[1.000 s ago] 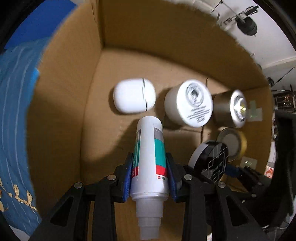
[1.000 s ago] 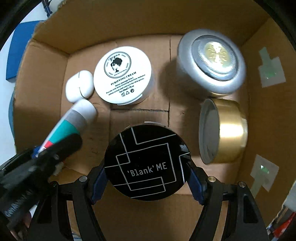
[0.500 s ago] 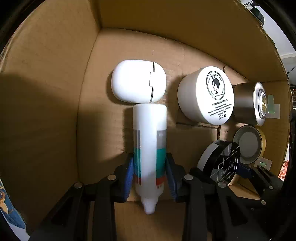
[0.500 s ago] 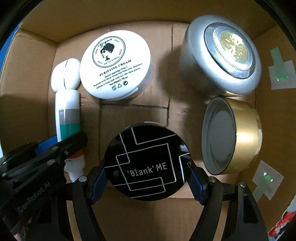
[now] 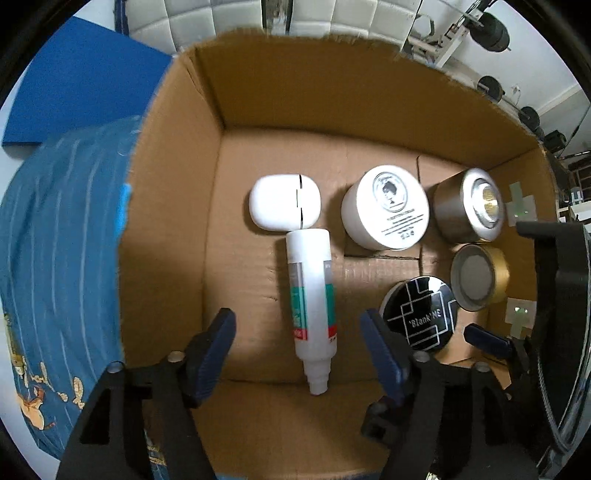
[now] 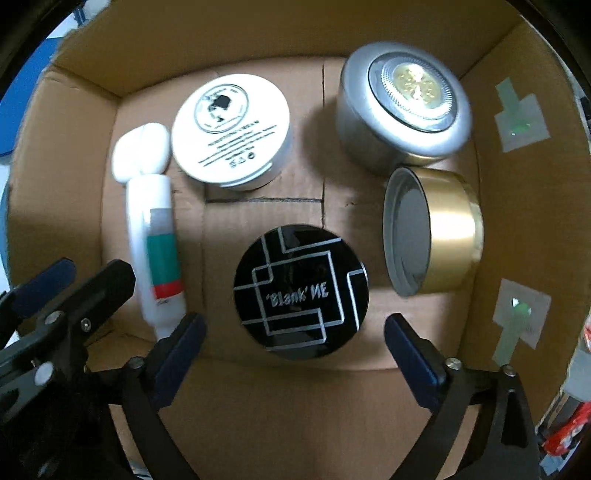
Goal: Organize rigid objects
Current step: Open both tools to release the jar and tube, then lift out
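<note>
Cardboard box [image 5: 177,236] floor, white tube [image 5: 312,295] lying beside black compact [image 6: 301,291], left gripper [image 5: 299,347] spread wide, right gripper [image 6: 295,350] spread wide, both holding nothing

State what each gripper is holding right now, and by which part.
Nothing is held. The left gripper is open around the white tube, not touching it; the right gripper is open, clear of the black Blank ME compact.

White tufted panel [image 5: 207,22] behind; blue cloth [image 5: 55,229] left.

cream jar [image 6: 231,131] lettering blurred, unreadable
</note>
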Action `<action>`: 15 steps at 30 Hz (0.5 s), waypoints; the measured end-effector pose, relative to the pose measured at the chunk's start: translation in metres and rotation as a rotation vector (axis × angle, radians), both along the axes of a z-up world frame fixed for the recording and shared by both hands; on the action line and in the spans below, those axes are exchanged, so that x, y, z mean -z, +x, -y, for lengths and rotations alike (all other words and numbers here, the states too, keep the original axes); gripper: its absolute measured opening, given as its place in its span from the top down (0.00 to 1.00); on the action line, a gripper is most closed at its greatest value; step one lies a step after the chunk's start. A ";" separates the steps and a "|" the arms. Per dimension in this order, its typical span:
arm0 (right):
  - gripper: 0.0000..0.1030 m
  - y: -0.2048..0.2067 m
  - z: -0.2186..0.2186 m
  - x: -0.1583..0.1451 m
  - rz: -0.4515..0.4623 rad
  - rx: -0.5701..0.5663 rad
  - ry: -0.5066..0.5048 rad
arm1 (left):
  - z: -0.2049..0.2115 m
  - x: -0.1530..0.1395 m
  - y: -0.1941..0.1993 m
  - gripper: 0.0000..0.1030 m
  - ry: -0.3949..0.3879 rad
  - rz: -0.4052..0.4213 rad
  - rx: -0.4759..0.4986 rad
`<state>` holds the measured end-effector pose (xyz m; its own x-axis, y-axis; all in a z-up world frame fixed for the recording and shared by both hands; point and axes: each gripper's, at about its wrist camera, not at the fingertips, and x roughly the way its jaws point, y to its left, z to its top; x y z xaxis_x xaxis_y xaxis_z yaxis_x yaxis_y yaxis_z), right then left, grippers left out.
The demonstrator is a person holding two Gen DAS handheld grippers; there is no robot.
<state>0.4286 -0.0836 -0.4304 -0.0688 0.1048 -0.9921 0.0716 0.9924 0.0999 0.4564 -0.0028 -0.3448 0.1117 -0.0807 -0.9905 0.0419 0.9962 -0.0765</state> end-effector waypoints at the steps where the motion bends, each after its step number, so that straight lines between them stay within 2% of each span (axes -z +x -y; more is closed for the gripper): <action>1: 0.00 -0.004 -0.001 -0.004 0.016 0.003 0.004 | 0.000 -0.003 -0.003 0.25 -0.001 0.010 0.003; 5: 0.00 -0.016 0.001 -0.023 0.083 0.014 -0.006 | -0.003 -0.025 -0.012 0.08 -0.003 0.064 -0.010; 8: 0.00 -0.025 0.003 -0.037 0.122 0.005 -0.014 | -0.007 -0.036 -0.020 0.02 0.000 0.092 -0.019; 12: 0.00 -0.037 0.004 -0.057 0.173 -0.016 -0.039 | -0.015 -0.045 -0.028 0.01 0.010 0.129 -0.025; 15: 0.00 -0.043 0.011 -0.074 0.202 -0.026 -0.044 | -0.018 -0.063 -0.040 0.01 0.002 0.167 -0.025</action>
<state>0.3856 -0.0945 -0.3564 0.1296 0.0615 -0.9897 0.0289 0.9974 0.0658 0.4160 0.0154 -0.2818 0.2769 -0.0738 -0.9581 0.0292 0.9972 -0.0683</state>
